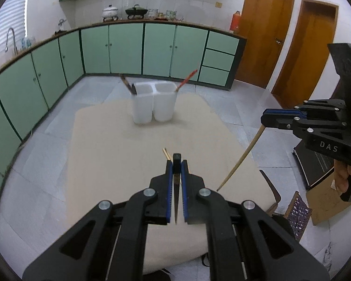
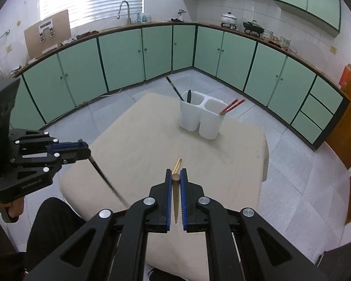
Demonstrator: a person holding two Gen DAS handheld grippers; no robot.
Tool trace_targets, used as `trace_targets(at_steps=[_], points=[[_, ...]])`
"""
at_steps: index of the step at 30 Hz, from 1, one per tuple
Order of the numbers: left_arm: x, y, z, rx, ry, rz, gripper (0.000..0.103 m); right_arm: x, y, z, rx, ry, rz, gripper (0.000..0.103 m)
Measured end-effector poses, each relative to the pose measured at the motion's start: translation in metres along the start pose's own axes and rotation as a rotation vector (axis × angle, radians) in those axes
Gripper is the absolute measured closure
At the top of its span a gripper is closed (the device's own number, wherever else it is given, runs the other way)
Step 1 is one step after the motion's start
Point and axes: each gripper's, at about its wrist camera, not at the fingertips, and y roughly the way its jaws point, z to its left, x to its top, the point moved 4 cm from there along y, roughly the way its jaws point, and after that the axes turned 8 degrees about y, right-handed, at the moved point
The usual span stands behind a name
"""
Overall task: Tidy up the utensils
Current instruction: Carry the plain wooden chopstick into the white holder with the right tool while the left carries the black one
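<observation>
A: Each gripper has a chopstick pinched. How should the drop go?

B: The left gripper is clamped on a dark chopstick, its thick end poking out past the fingertips. I'd tip it upright over the white holder, thin end down, and only let go once the tip is inside a cup

A: Which cup?

B: The left cup already has dark sticks, the right one red chopsticks, so the dark one probably belongs on the left. That's my guess

A: And the other hand?

B: The right gripper is closed on a tan chopstick. The holder sits at about 1 o'clock from it, well apart. A loose tan pair lies on the table just beyond its fingertips at 12 o'clock
</observation>
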Motion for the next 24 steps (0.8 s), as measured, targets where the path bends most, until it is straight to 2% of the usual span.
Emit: trace_targets(at_steps=[6, 10, 18, 24], points=[[0.037, 0.004, 0.005, 0.018, 0.046, 0.011, 0.097, 0.032, -0.005, -0.003, 0.01, 0.007, 0.013, 0.096], [0.066, 0.005, 0.013, 0.028, 0.058, -0.01, 0.097, 0.063, -0.009, -0.008, 0.005, 0.026, -0.003, 0.096], [0.154, 0.01, 0.038, 0.076, 0.041, -0.1, 0.097, 0.144, -0.007, -0.033, -0.032, 0.103, -0.063, 0.096], [0.209, 0.028, 0.054, 0.11, 0.008, -0.14, 0.097, 0.193, 0.012, -0.052, -0.042, 0.168, -0.101, 0.096]])
